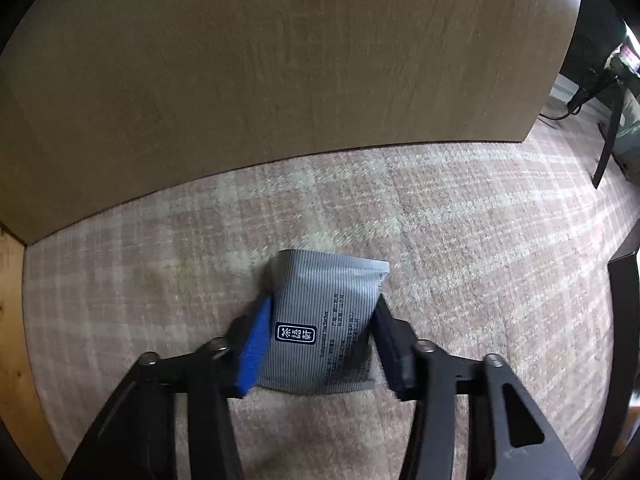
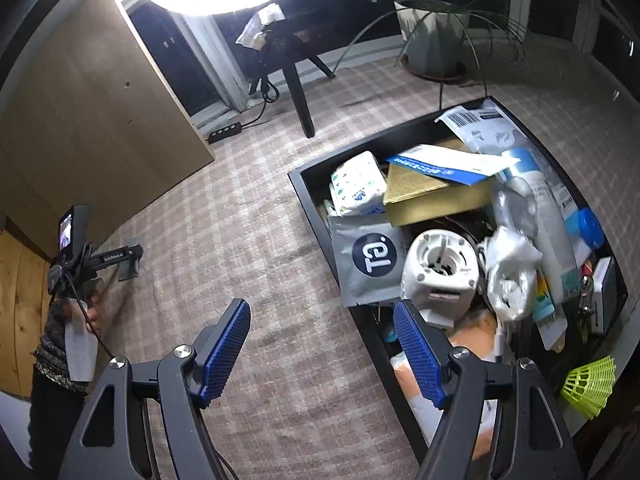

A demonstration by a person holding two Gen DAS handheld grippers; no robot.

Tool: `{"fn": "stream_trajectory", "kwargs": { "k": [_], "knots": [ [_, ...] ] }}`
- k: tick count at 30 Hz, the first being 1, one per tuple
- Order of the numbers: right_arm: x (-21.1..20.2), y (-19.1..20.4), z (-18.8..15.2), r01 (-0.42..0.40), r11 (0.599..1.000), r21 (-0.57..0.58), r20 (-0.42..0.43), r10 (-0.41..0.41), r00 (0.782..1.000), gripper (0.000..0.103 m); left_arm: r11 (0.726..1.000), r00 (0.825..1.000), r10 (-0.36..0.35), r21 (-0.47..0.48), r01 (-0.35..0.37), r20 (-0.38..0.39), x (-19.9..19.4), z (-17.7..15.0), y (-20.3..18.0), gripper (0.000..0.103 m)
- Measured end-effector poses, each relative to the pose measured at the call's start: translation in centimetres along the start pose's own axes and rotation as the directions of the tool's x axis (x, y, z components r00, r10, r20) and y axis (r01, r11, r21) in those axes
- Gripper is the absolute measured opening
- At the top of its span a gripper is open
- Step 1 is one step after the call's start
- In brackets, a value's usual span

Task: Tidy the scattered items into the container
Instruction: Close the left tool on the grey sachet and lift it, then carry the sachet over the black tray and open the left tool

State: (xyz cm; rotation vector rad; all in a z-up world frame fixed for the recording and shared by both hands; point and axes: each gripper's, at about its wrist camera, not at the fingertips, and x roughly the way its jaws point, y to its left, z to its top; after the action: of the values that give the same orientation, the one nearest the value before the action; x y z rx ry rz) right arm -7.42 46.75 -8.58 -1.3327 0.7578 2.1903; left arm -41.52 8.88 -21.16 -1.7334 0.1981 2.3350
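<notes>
Wooden panel (image 1: 280,60) beyond gripper-held pouch (image 1: 326,320)

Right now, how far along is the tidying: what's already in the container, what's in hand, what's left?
Mostly done: the black container is already heaped with boxes, packets and bottles. In hand: the left gripper straddles a grey striped packet on the carpet, pads at its sides. The right gripper is open and empty. Left: that packet, and a yellow shuttlecock outside the rim.

The left gripper (image 1: 320,334) points steeply down with its jaws pressed against a packet (image 1: 326,320), while the right gripper (image 2: 322,354) hangs with jaws apart.
</notes>
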Motion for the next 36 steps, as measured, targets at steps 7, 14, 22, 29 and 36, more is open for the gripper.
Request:
{"fn": "stream_trajectory", "kwargs": {
  "k": [7,14,22,29,36],
  "knots": [
    [-0.7,-1.1,-0.9,-0.015,0.999,0.029,0.017,0.015,1.0,0.071,0.997,0.999,-0.045,-0.066,0.045,0.006,-1.3,-1.0,1.2,0.035],
    [-1.8,-2.3,-1.8,-0.031,0.998,0.046,0.034,0.029,0.999,0.071,0.996,0.995,-0.085,-0.039,0.086,0.045,-4.6,-2.5,-0.6,0.035],
    [-3.8,-6.5,-3.5,0.001,0.996,0.093,0.054,-0.006,0.999,0.071,0.983,0.985,-0.158,0.101,0.151,0.072,-8.5,-5.0,-9.1,0.035],
    [-5.6,-11.5,-4.8,-0.008,0.989,0.151,0.069,-0.002,0.998,0.071,0.94,0.959,-0.266,0.245,0.237,0.094,-13.0,-6.4,-18.7,0.035],
    [-7.0,-16.8,-4.7,-0.013,0.987,0.158,0.086,0.0,0.996,0.071,0.879,0.924,-0.369,0.362,0.312,0.1,-17.2,-8.3,-32.0,0.035]
  ]
}}
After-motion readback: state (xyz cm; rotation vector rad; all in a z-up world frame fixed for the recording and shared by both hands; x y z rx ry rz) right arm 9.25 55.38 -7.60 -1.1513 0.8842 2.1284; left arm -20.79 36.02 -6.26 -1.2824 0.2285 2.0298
